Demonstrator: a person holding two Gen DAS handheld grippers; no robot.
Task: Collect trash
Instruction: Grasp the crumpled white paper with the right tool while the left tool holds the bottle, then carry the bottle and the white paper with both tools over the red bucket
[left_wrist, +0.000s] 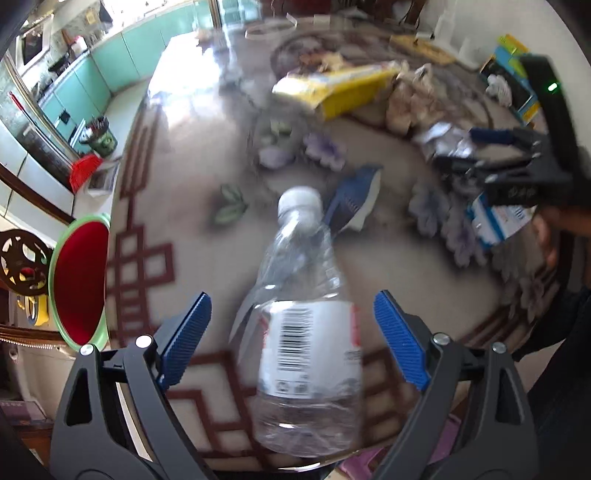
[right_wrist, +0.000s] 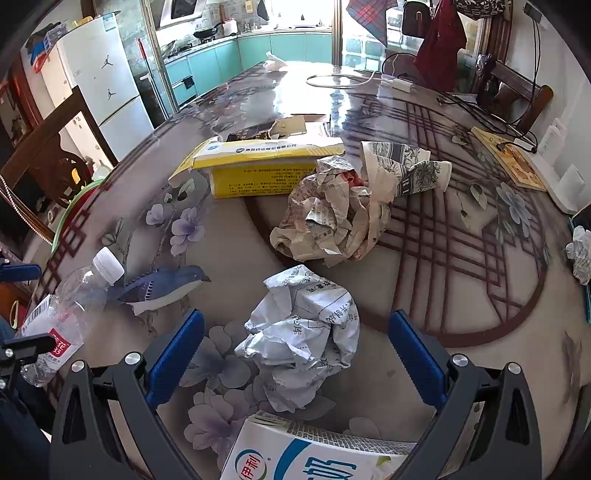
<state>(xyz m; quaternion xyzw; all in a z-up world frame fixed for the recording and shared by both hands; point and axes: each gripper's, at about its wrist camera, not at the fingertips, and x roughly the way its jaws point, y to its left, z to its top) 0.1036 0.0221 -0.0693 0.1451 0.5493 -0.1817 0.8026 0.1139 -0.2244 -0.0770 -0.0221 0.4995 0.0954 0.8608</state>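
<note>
- Clear plastic bottle w/ white cap & barcode label lies on its side on the table, near the edge, cap pointing away from the left wrist cam. Blurred in that view.
- Left gripper: released, blue pads spread wide either side of the bottle, gap visible on both sides, not pressing it.
- Same bottle in right wrist view, far left, just beside a printed blue bird on the tablecloth.
- Right gripper: released, wide apart, a crumpled white paper ball between the fingers, not touching either pad.
- Milk carton, white w/ blue print, at bottom edge of right view, just below the paper ball.
- Further off: bigger crumpled newspaper wad, touching a crushed patterned paper cup on its right.
- Yellow cardboard box behind the wad, flap open.
- Another small crumpled paper at far right edge.
- Red plate w/ green rim beside the table edge, left view.
- Tablecloth: floral & lattice pattern, glossy.
</note>
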